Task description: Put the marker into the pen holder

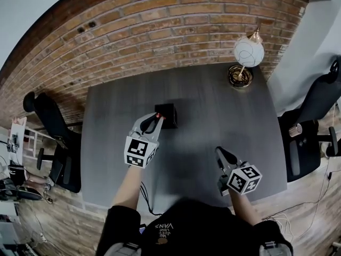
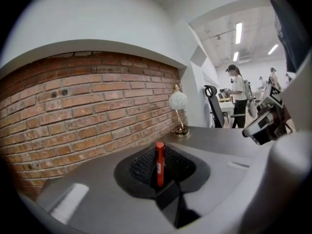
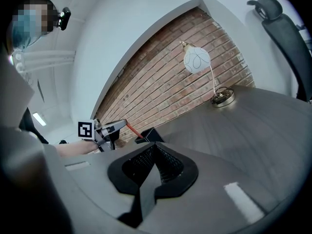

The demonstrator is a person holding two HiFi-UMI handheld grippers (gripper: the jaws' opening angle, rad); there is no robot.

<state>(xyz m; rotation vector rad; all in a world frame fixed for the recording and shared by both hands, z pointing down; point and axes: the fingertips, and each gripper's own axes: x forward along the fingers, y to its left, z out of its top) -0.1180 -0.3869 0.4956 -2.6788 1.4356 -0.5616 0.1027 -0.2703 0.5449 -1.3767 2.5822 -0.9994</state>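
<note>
Soft, even light; strong fisheye bend in all your views.
Your surface is evenly lit, with a faint shadow around the pen holder. The ceiling strips glare white in the left gripper view. The brick wall bows, corners go black, and the left tongs blur close to the lens.

Right gripper, jaws together and empty, faces left gripper holding red marker at the pen holder.
</note>
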